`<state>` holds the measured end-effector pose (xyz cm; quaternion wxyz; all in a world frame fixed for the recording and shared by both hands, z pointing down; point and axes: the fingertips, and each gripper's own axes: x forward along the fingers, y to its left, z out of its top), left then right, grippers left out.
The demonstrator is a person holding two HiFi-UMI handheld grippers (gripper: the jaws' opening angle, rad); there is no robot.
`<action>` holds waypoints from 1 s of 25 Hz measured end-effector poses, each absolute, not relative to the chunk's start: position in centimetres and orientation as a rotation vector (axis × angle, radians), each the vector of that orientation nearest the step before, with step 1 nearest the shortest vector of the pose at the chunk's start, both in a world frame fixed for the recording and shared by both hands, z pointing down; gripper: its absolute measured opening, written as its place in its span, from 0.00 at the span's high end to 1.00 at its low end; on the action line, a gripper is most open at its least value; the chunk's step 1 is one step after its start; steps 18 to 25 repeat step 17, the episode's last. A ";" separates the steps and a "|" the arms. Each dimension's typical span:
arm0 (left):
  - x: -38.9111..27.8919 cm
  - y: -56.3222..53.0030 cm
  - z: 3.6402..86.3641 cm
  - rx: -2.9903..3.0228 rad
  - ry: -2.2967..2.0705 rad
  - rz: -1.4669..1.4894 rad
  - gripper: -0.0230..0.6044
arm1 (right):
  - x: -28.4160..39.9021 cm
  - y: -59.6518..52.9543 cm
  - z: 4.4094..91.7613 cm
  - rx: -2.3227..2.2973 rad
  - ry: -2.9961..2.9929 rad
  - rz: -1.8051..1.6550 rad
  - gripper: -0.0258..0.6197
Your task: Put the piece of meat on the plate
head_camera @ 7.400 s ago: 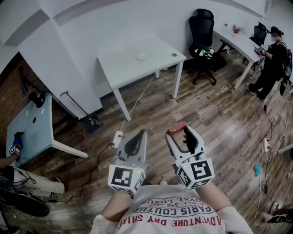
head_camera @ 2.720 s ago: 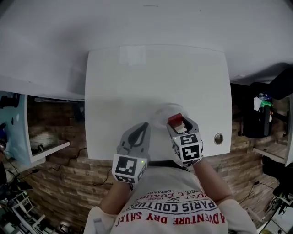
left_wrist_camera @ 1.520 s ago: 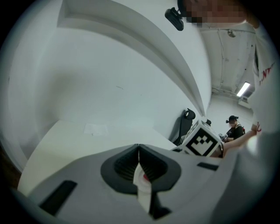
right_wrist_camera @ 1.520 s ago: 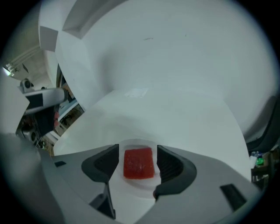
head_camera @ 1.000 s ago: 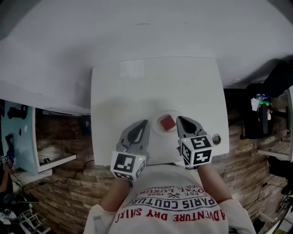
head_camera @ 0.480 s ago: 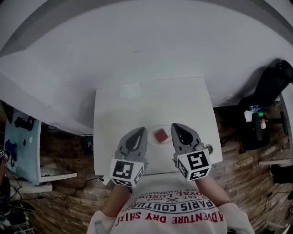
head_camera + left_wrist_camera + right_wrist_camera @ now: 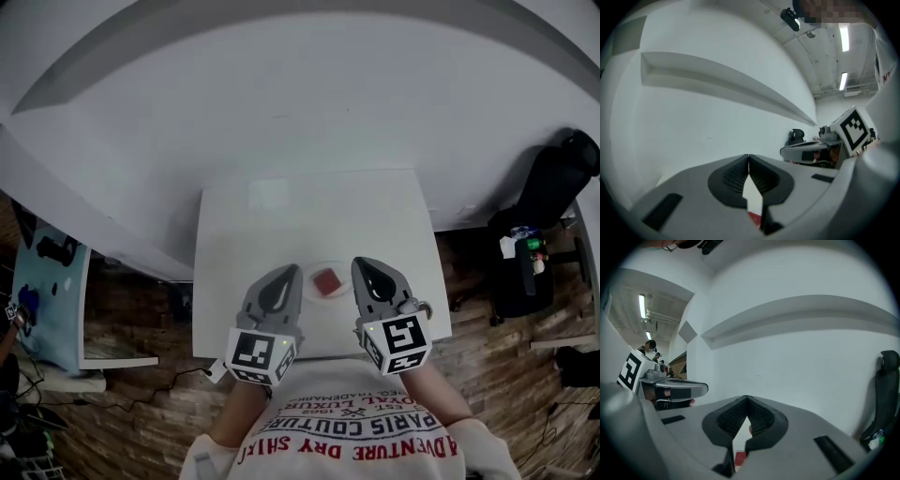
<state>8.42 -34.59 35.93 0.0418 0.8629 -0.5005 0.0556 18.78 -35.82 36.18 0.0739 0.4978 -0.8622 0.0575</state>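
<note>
A red piece of meat (image 7: 327,280) lies on a small pale plate (image 7: 314,269) near the front edge of the white table (image 7: 319,220). My left gripper (image 7: 285,274) hangs above the table just left of the plate, shut with nothing in it. On the other side of the plate my right gripper (image 7: 367,265) is also shut and empty. In the left gripper view the jaw tips (image 7: 748,159) meet, and the meat (image 7: 754,216) shows below through the gap. The right gripper view shows closed tips (image 7: 747,401) with the meat (image 7: 739,458) far beneath.
A black office chair (image 7: 561,173) stands right of the table, and a light-blue table (image 7: 47,300) stands at the left. A pale square patch (image 7: 269,194) lies at the white table's far side. A white wall runs behind. The floor is wooden planks.
The meat, earlier in my right gripper, now lies on the plate. Both grippers have risen well above the table, which looks smaller and farther away than a second ago.
</note>
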 end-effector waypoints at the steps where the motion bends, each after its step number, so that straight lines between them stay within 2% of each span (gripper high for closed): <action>1: 8.5 -34.5 35.9 2.641 -1.535 0.169 0.95 | 18.9 -35.7 36.2 1.491 -2.592 0.172 0.94; 25: 9.5 -33.4 36.4 2.635 -1.534 0.201 0.95 | 19.8 -34.5 36.9 1.451 -2.584 0.196 0.94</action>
